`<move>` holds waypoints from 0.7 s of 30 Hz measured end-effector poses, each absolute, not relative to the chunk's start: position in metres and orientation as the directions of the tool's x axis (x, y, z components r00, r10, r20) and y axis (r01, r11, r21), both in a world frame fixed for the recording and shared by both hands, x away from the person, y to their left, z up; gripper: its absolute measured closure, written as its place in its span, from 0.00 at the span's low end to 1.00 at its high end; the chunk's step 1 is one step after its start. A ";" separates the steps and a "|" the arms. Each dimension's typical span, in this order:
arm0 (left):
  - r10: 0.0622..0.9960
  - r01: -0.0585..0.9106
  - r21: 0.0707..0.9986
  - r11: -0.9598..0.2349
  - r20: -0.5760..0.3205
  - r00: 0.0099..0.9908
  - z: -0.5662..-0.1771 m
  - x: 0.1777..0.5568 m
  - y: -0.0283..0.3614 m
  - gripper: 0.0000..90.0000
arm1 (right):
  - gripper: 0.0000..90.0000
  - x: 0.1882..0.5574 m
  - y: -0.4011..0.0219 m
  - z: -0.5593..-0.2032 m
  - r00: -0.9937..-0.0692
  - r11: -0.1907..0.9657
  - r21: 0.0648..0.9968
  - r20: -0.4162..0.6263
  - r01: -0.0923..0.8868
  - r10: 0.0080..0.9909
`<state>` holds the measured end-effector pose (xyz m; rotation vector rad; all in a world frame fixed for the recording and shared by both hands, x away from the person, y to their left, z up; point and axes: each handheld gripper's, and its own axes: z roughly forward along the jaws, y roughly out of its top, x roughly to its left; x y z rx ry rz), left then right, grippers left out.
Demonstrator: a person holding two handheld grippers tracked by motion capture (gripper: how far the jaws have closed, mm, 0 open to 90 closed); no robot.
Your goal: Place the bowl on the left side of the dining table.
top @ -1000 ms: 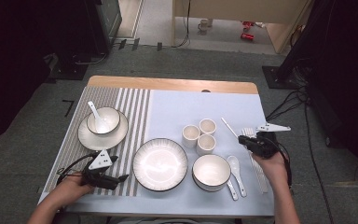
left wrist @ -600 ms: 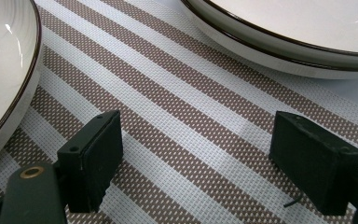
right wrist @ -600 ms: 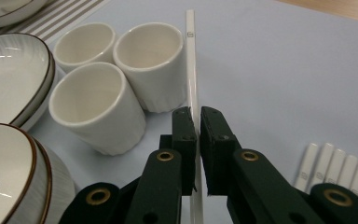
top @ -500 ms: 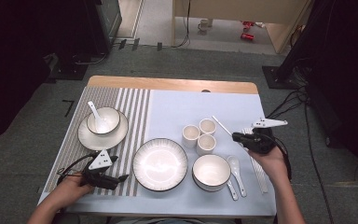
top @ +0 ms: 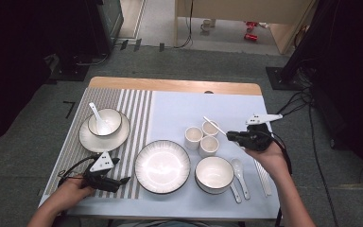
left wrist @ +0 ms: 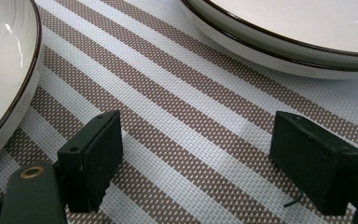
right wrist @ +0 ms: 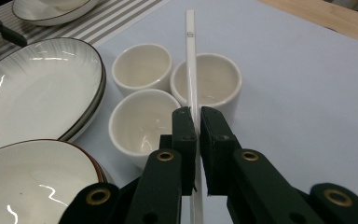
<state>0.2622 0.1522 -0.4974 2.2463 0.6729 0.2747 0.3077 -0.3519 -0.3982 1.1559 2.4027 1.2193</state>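
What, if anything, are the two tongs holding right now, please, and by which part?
The right tongs are shut on a white chopstick, gripped toward its near end. The left tongs stand open over the striped placemat, holding nothing.

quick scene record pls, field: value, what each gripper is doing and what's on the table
right gripper: shut on a white chopstick, held above the three small cups
left gripper: open, resting on the striped placemat, nothing between the jaws
centre: large plate, bowl
left: bowl with spoon on a plate
right of bowl: two white spoons
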 end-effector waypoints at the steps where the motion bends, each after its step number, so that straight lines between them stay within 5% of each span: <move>1: 0.547 0.382 0.726 -0.572 -0.009 0.837 -0.497 0.262 0.152 0.19 | 0.95 0.309 -0.350 -0.397 -0.678 0.355 0.757 0.154 0.548 0.719; 21: 0.553 0.385 0.728 -0.567 -0.010 0.833 -0.497 0.261 0.152 0.19 | 0.95 0.316 -0.305 -0.373 -0.793 0.441 0.769 0.138 0.463 0.593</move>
